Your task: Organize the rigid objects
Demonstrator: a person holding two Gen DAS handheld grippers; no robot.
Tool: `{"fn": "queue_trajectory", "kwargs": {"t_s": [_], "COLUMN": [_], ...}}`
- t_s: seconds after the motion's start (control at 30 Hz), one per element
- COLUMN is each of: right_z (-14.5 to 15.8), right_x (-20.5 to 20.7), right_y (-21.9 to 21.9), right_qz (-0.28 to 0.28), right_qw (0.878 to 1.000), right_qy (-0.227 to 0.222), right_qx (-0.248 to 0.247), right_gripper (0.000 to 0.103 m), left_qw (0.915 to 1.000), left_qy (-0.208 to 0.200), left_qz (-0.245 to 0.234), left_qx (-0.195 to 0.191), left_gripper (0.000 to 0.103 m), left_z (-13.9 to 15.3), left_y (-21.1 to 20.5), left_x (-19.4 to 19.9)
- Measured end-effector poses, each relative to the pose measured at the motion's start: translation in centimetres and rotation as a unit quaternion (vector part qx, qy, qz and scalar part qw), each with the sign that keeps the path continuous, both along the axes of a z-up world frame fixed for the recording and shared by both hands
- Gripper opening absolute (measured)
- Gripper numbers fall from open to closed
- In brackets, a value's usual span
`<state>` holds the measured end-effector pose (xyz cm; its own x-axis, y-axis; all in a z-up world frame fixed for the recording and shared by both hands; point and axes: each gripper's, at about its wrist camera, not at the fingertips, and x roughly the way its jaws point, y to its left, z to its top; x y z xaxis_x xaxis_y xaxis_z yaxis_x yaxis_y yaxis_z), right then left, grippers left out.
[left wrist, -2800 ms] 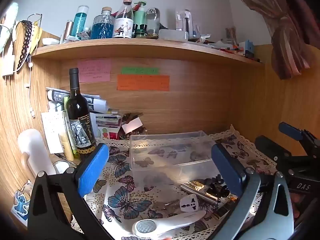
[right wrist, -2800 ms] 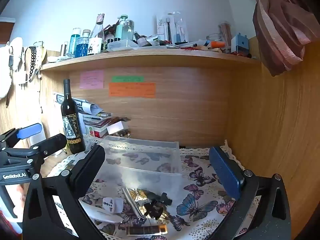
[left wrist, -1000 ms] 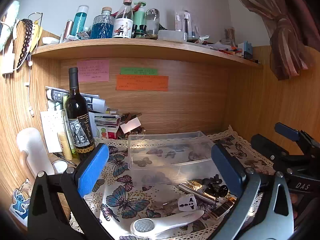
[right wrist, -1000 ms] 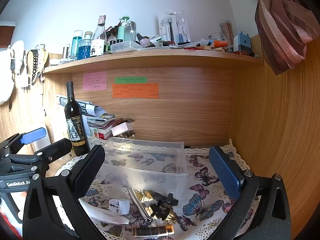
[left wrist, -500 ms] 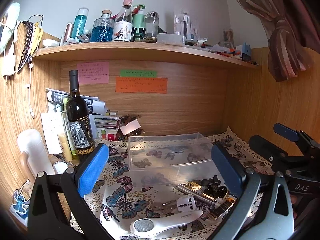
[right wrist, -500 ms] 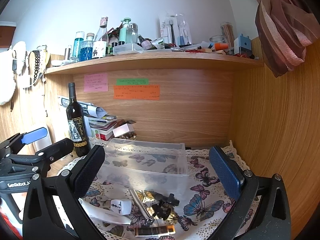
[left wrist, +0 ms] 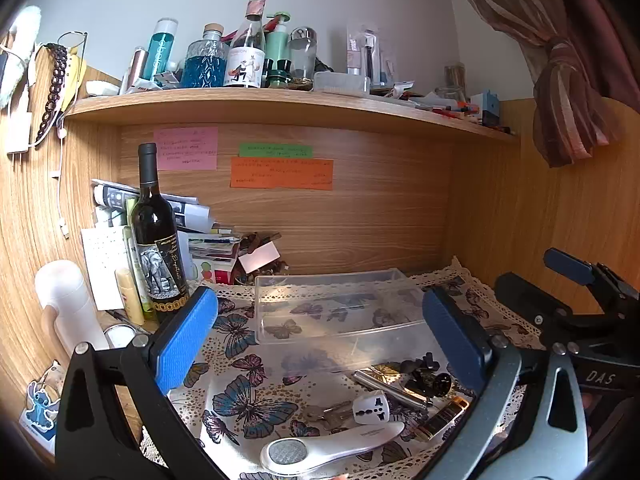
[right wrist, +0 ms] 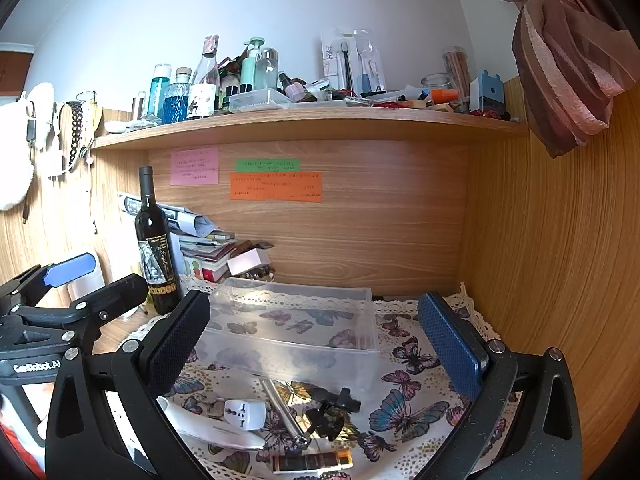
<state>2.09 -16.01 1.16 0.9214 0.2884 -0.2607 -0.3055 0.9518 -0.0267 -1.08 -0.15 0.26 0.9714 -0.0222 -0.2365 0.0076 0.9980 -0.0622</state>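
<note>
A clear plastic bin [left wrist: 336,308] [right wrist: 292,324] stands empty on the butterfly cloth. In front of it lie a white plug adapter [left wrist: 371,409] [right wrist: 244,414], a silver metal rod [left wrist: 390,390] [right wrist: 285,410], a black clamp mount [left wrist: 426,378] [right wrist: 328,410], a gold and black tube [left wrist: 442,416] [right wrist: 312,462] and a white handled device [left wrist: 328,446] [right wrist: 208,430]. My left gripper [left wrist: 320,344] is open and empty above these items. My right gripper [right wrist: 316,344] is open and empty, to the right of the left one.
A wine bottle [left wrist: 158,240] [right wrist: 157,248] stands at the back left beside stacked papers and boxes [left wrist: 216,248]. A white cylinder [left wrist: 68,304] stands at the far left. A cluttered shelf [left wrist: 280,100] runs overhead. Wooden walls close the back and right.
Both grippers have drawn back and risen slightly, so the bin and loose items sit a little lower in both views. Jaws stay open. Nothing on the cloth has moved.
</note>
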Motion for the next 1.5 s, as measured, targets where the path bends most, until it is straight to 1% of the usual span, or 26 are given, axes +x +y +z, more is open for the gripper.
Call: {"fn": "queue_trajectory", "kwargs": {"t_s": [0.33, 0.47, 0.5, 0.53, 0.57, 0.6, 0.63, 0.7, 0.77, 0.87, 0.9, 1.0, 1.13, 1.2, 1.3, 1.37, 1.4, 1.5], "right_z": [-0.3, -0.8, -1.1, -1.3, -1.7, -2.1, -2.5, -3.5, -4.8, -6.6, -7.0, -8.4, -10.1, -10.9, -11.7, -12.2, -12.3, -12.8], "right_x": [0.6, 1.0, 1.1, 1.3, 1.5, 1.7, 2.1, 2.7, 3.5, 4.0, 4.0, 3.8, 3.6, 3.4, 3.1, 2.8, 2.8, 3.0], "right_y": [0.0, -0.3, -0.5, -0.6, -0.8, -1.0, -1.1, -1.4, -1.7, -1.7, -1.7, -1.8, -2.2, -2.3, -2.1, -1.6, -1.4, -0.9], "right_qz": [0.008, 0.001, -0.002, -0.006, -0.008, -0.011, -0.012, -0.011, -0.003, 0.004, 0.005, 0.007, 0.012, 0.019, 0.033, 0.041, 0.044, 0.053], "right_qw": [1.000, 1.000, 1.000, 0.999, 0.999, 0.999, 0.998, 0.996, 0.992, 0.986, 0.985, 0.981, 0.974, 0.971, 0.966, 0.964, 0.964, 0.960], "right_qy": [0.017, 0.024, 0.026, 0.031, 0.038, 0.047, 0.059, 0.086, 0.122, 0.161, 0.168, 0.189, 0.222, 0.237, 0.252, 0.258, 0.260, 0.271], "right_qx": [0.002, 0.000, -0.003, -0.006, -0.008, -0.012, -0.016, -0.021, -0.023, -0.035, -0.039, -0.044, -0.040, -0.038, -0.040, -0.046, -0.047, -0.052], "right_gripper": [0.103, 0.103, 0.103, 0.103, 0.101, 0.096, 0.090, 0.085, 0.083, 0.080, 0.079, 0.079, 0.079, 0.079, 0.079, 0.079, 0.079, 0.080], "left_qw": [1.0000, 0.9998, 0.9997, 0.9994, 0.9990, 0.9983, 0.9971, 0.9950, 0.9919, 0.9879, 0.9866, 0.9801, 0.9727, 0.9709, 0.9696, 0.9675, 0.9659, 0.9596], "left_qy": [0.008, 0.018, 0.024, 0.033, 0.044, 0.058, 0.076, 0.099, 0.126, 0.154, 0.162, 0.198, 0.232, 0.239, 0.245, 0.253, 0.259, 0.280], "left_qz": [-0.004, -0.003, -0.002, -0.001, -0.001, -0.001, -0.004, -0.008, -0.010, -0.009, -0.008, -0.007, -0.007, -0.008, -0.006, 0.001, 0.006, 0.024], "left_qx": [-0.002, 0.001, 0.002, 0.004, 0.006, 0.008, 0.007, 0.004, 0.003, 0.009, 0.011, 0.005, -0.015, -0.018, -0.002, 0.005, 0.007, 0.002], "left_gripper": [0.103, 0.103, 0.102, 0.096, 0.093, 0.089, 0.088, 0.087, 0.087, 0.087, 0.087, 0.087, 0.087, 0.087, 0.087, 0.085, 0.080, 0.073], "left_z": [-0.2, -1.0, -1.4, -1.8, -2.3, -2.8, -3.6, -4.7, -6.1, -8.0, -8.7, -10.6, -12.1, -12.6, -13.4, -14.0, -14.3, -15.2], "left_y": [0.1, 0.4, 0.5, 0.6, 0.7, 0.8, 1.0, 1.4, 1.7, 1.9, 1.9, 2.1, 2.3, 2.1, 1.5, 1.5, 1.7, 3.1], "left_x": [0.2, 0.7, 0.8, 1.0, 1.2, 1.5, 1.9, 2.2, 2.5, 2.5, 2.4, 2.2, 1.7, 1.5, 1.4, 1.5, 1.7, 2.5]}}
